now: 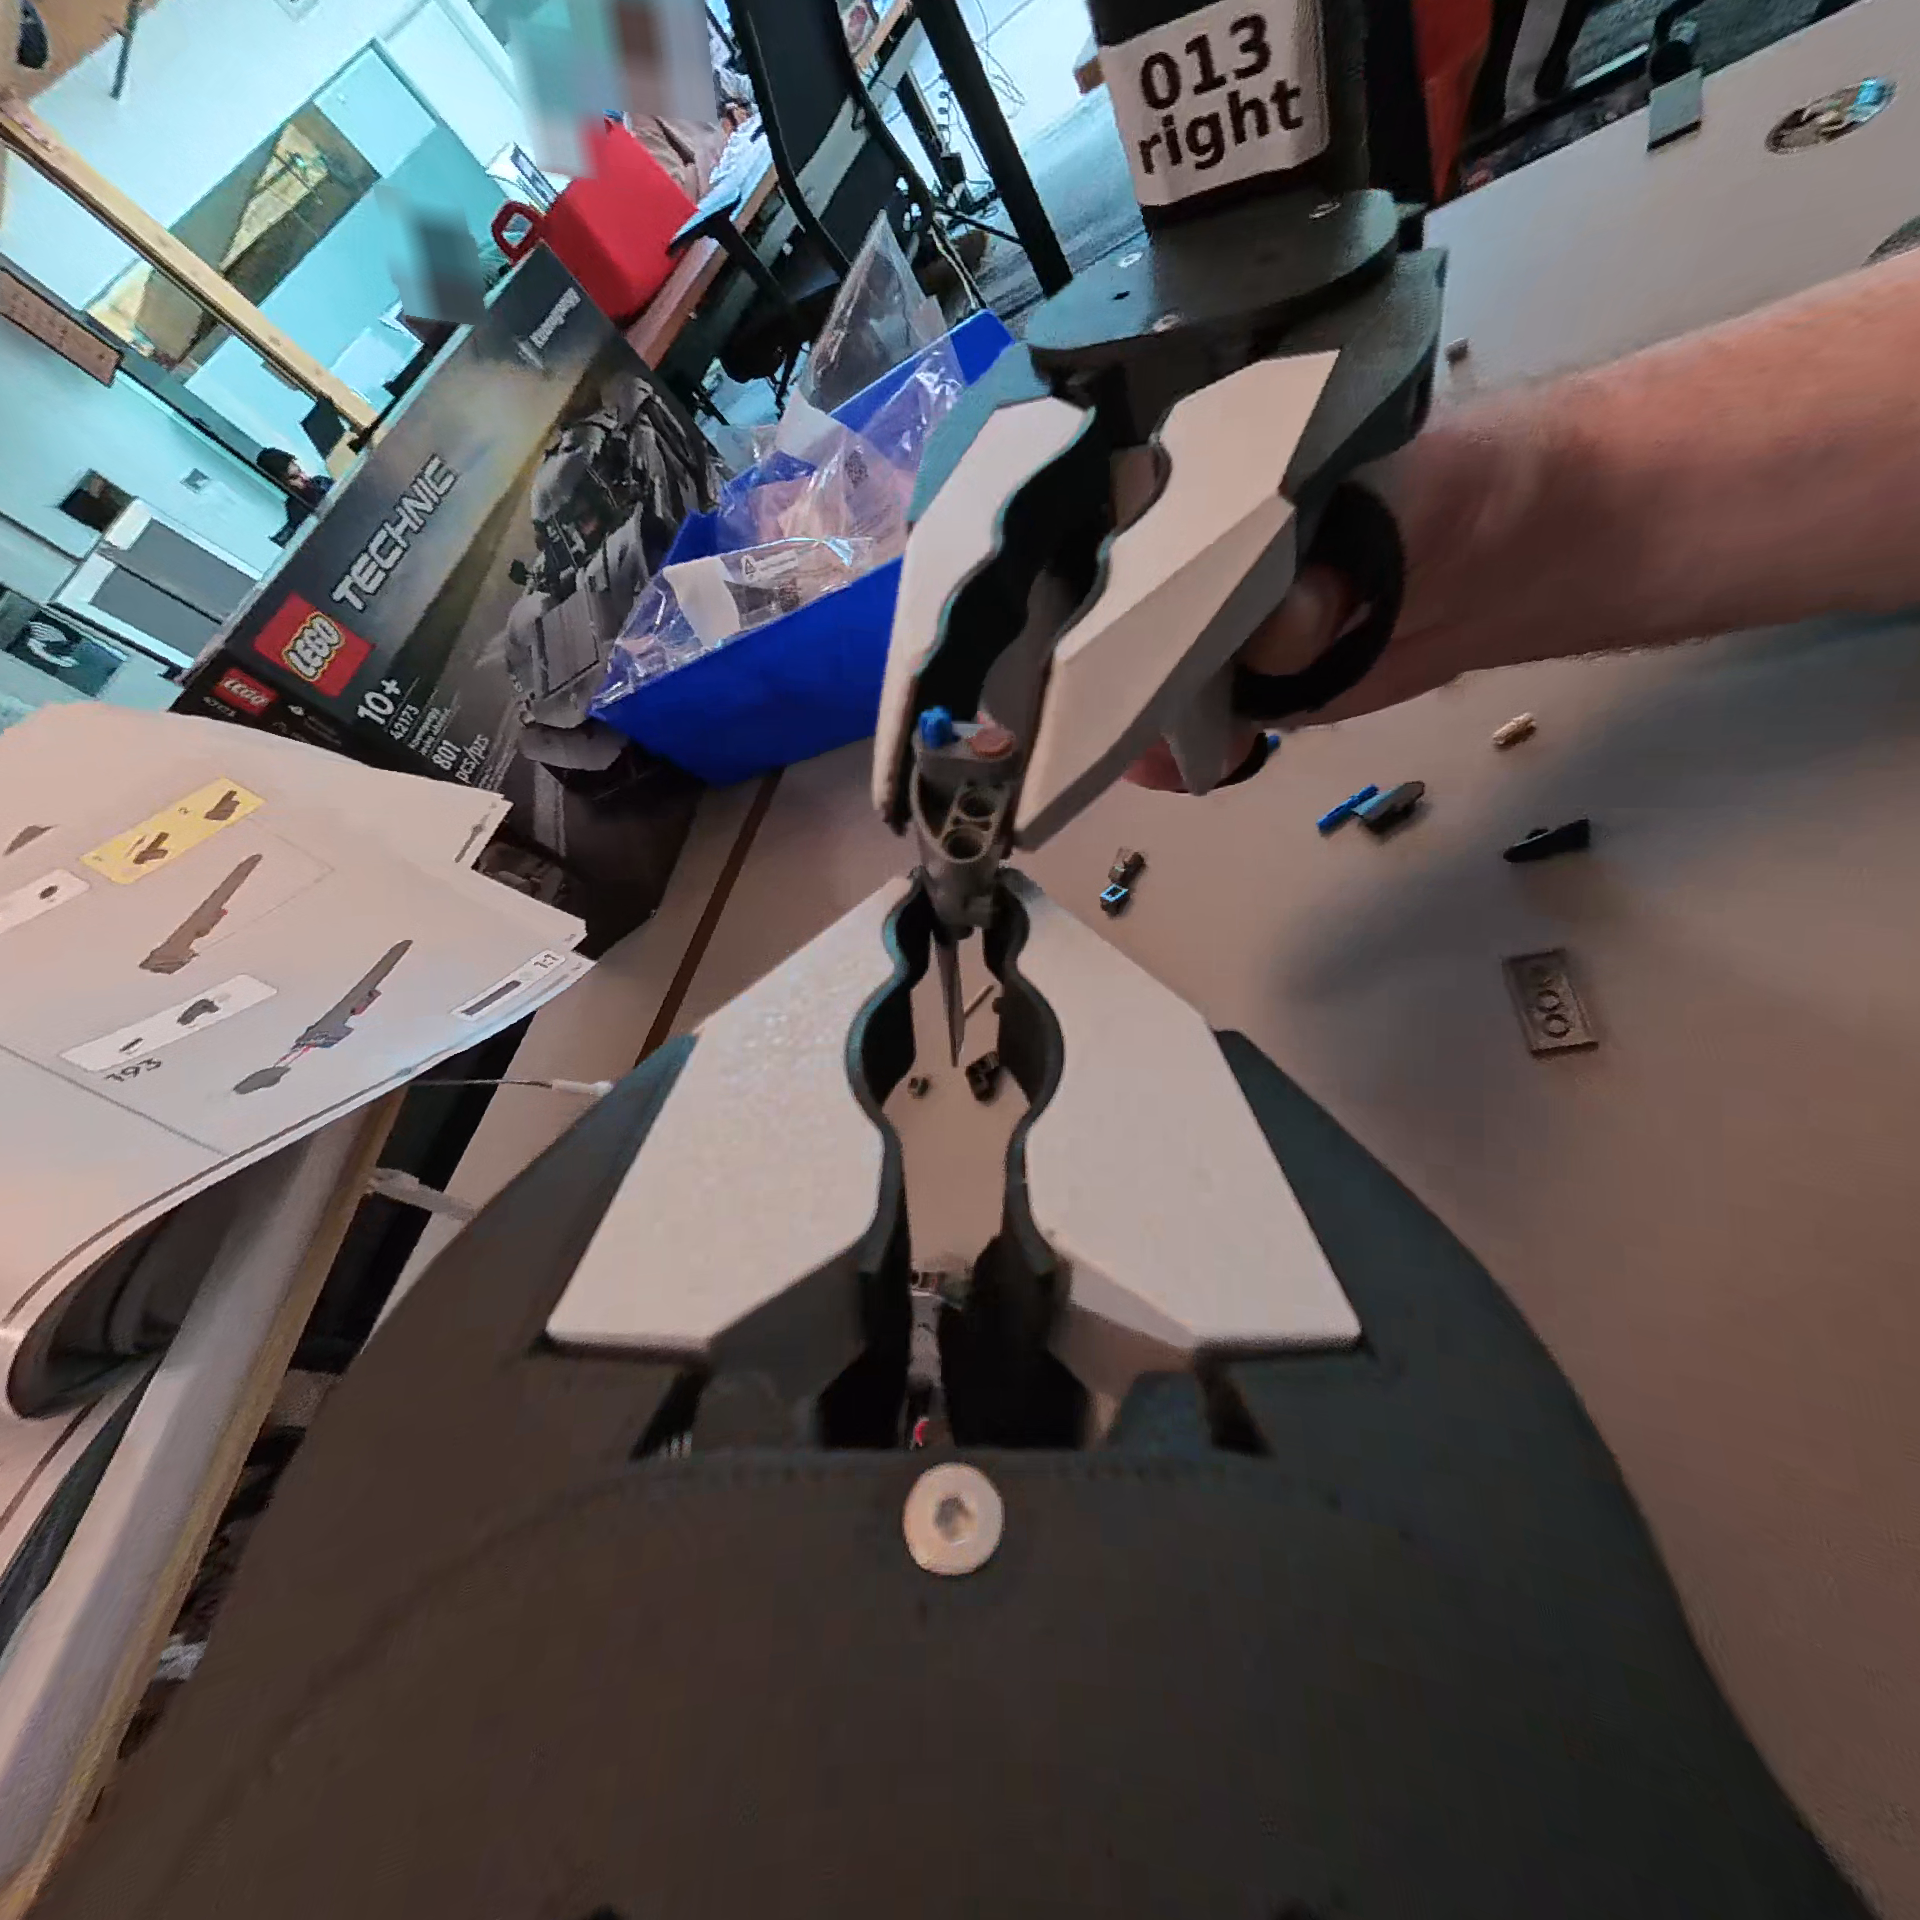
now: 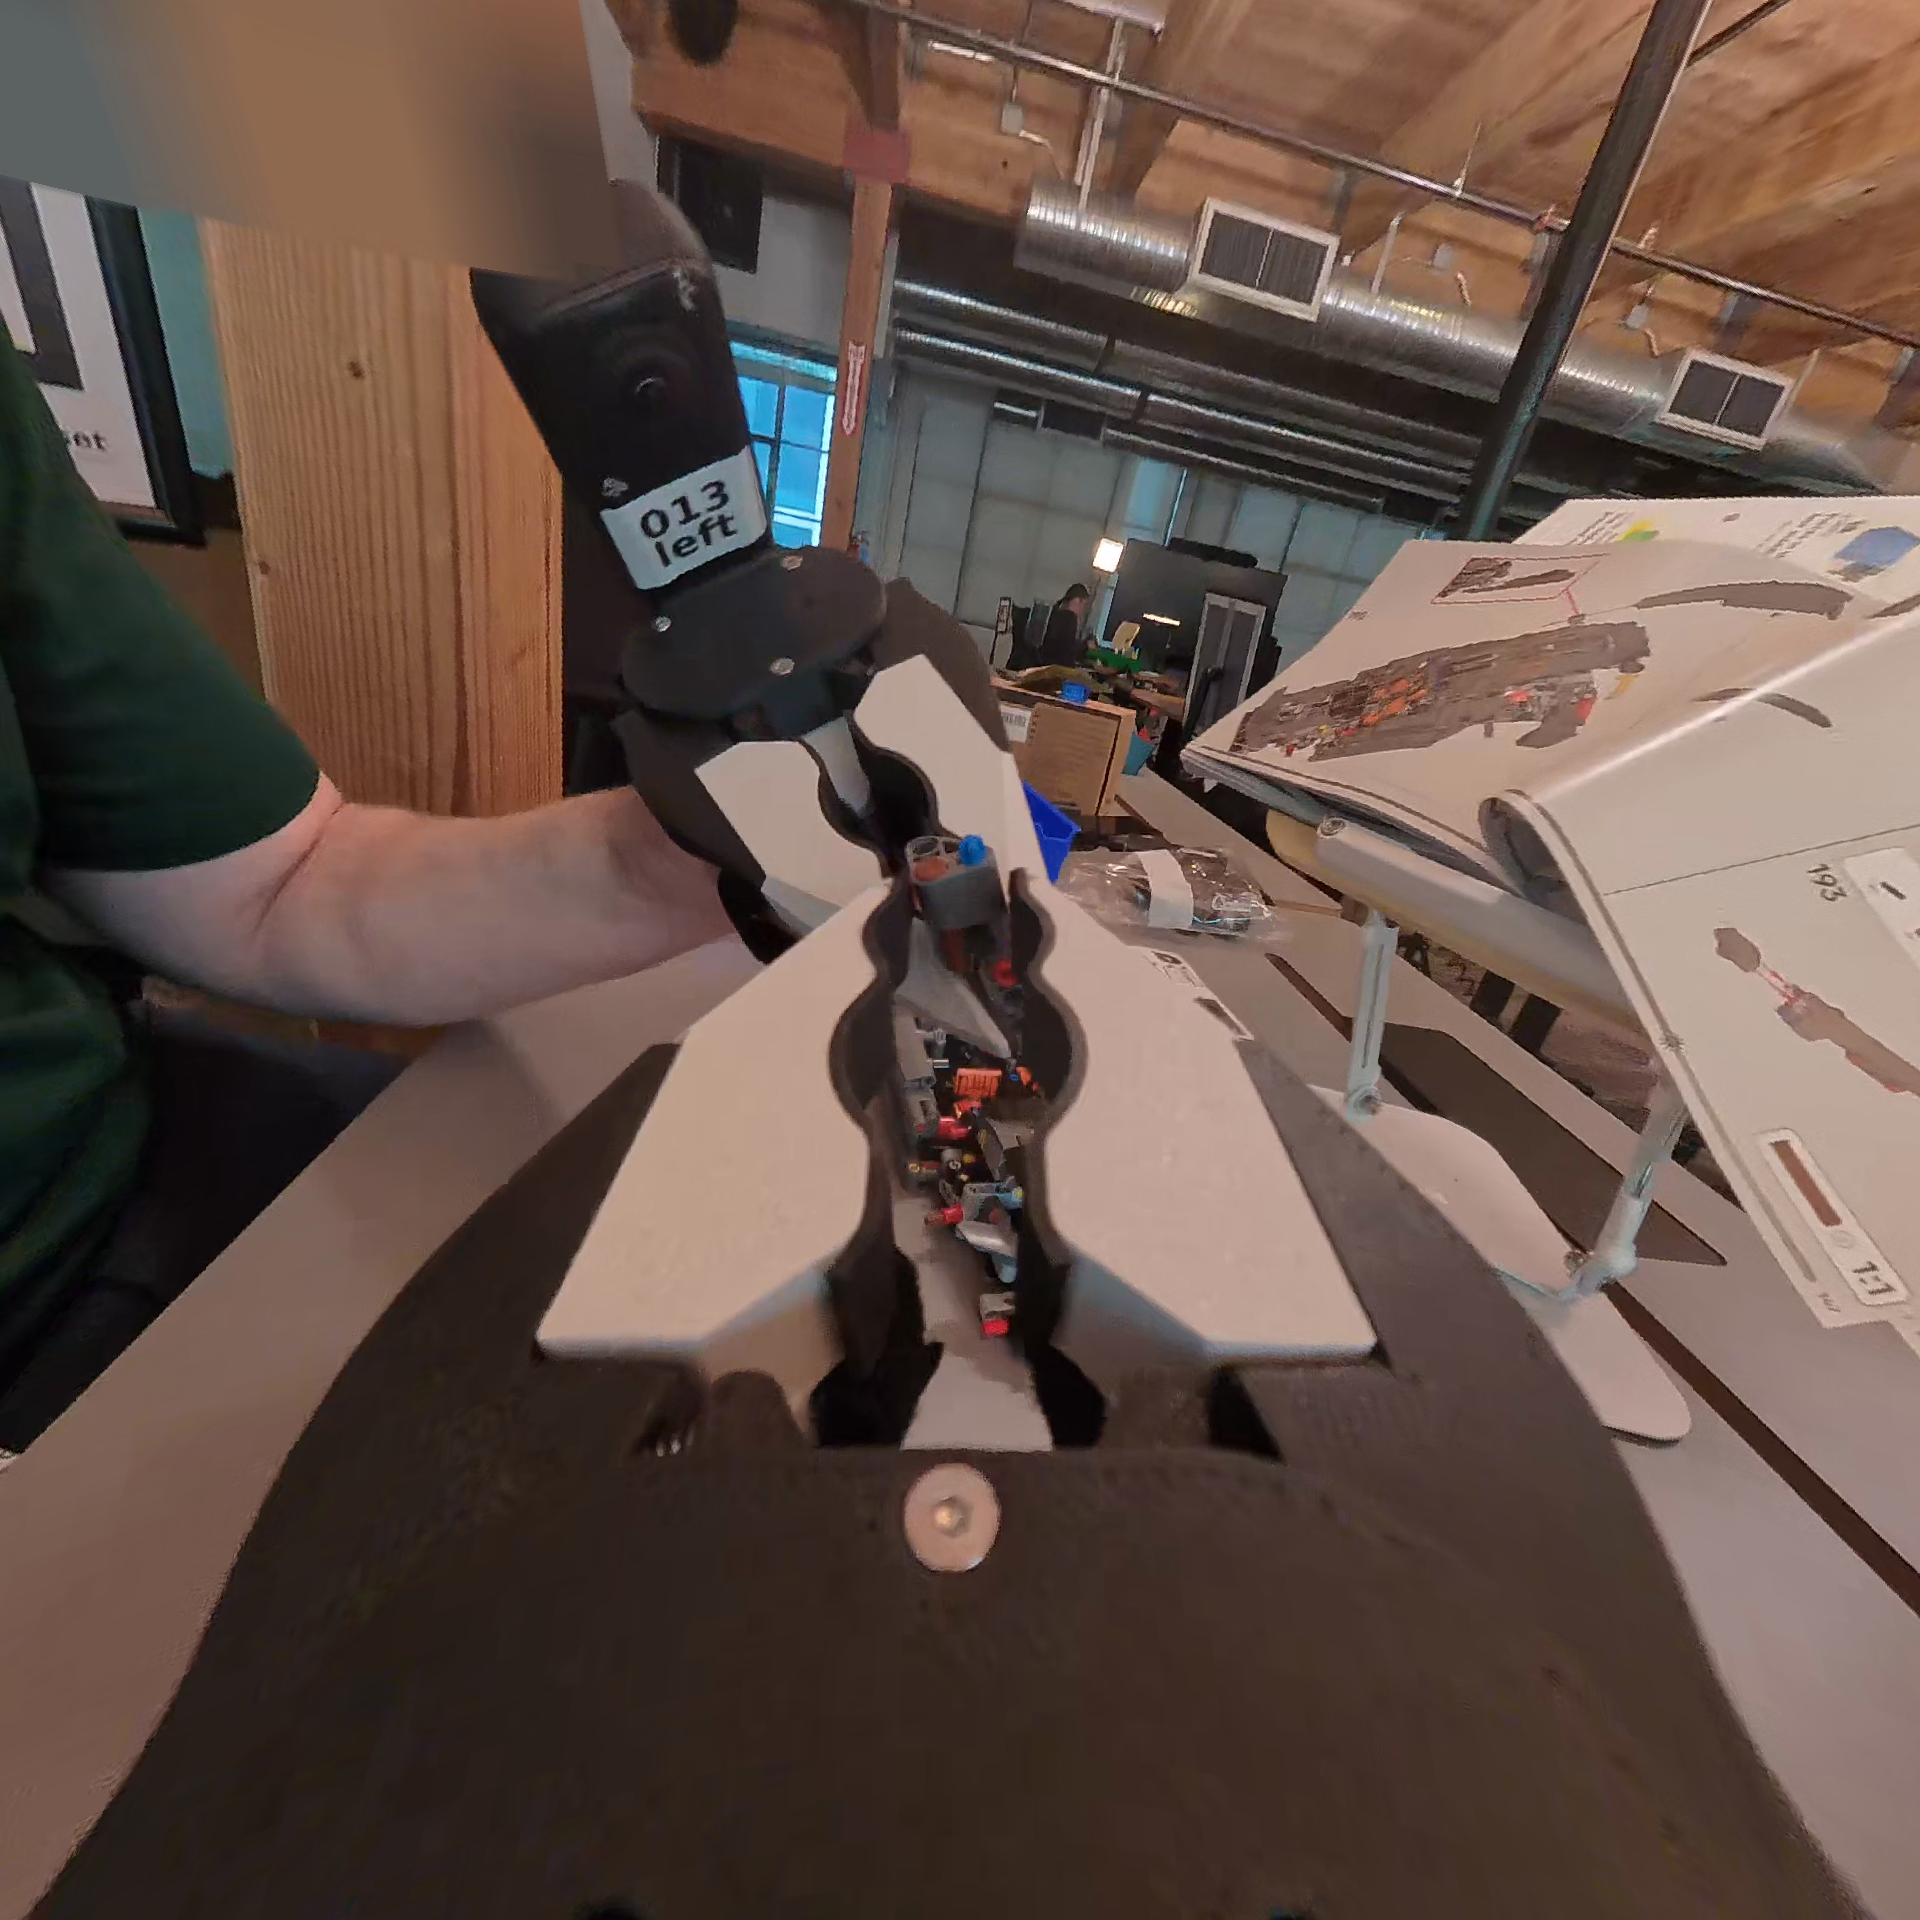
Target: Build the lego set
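Note:
A small grey Lego assembly (image 1: 962, 831), with a blue pin and a brown round piece on top and a thin dark pointed part below, is held in the air between both grippers. My left gripper (image 1: 963, 902) is shut on its lower end. My right gripper (image 1: 958, 790) comes in from the upper right and is shut on its top end. In the right wrist view the assembly (image 2: 958, 891) sits between my right gripper's tips (image 2: 956, 904), and the left gripper (image 2: 930, 836) reaches in from the upper left.
An open instruction booklet (image 1: 208, 935) lies at the left, on a white stand (image 2: 1455, 1195). A Lego box (image 1: 468, 582) and a blue bin (image 1: 769, 665) of bags stand behind. Loose pieces (image 1: 1387, 805) and a grey plate (image 1: 1553, 1006) lie at the right. A parts pile (image 2: 971, 1132) lies below the grippers. The tips of both grippers are at nearly the same place.

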Motion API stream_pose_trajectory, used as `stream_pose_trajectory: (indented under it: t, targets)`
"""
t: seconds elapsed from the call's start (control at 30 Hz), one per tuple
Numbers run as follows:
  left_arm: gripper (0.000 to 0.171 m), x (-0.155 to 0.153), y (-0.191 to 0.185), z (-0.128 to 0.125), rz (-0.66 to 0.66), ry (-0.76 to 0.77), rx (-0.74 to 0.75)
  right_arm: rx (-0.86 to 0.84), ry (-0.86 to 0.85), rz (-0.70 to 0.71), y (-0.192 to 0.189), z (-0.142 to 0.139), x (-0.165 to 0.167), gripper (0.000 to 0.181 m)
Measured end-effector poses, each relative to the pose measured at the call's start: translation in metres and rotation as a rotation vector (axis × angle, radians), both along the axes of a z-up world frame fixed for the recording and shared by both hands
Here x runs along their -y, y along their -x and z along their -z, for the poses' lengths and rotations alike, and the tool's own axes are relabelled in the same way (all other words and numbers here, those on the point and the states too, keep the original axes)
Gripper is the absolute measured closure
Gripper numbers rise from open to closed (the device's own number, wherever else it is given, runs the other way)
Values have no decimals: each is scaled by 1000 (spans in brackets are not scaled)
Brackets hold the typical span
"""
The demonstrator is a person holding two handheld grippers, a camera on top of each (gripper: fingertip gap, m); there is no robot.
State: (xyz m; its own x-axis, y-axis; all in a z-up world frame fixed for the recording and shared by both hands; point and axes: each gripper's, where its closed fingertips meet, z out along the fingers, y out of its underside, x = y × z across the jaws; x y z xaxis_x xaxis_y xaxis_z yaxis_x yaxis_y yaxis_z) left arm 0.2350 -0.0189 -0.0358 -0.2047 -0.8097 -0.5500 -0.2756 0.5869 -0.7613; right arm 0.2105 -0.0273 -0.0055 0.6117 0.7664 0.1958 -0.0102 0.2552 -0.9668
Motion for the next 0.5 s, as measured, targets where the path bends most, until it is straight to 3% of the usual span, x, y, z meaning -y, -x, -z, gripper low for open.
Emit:
stream_pose_trajectory:
  t: [0.2,0.5]
  targets:
    - [162,6,-9,-3,69,67,29,-24,16,0,-7,-3,1,167]
    - [165,11,-23,-2,230,307,90,-64,13,13,-18,-6,-1,167]
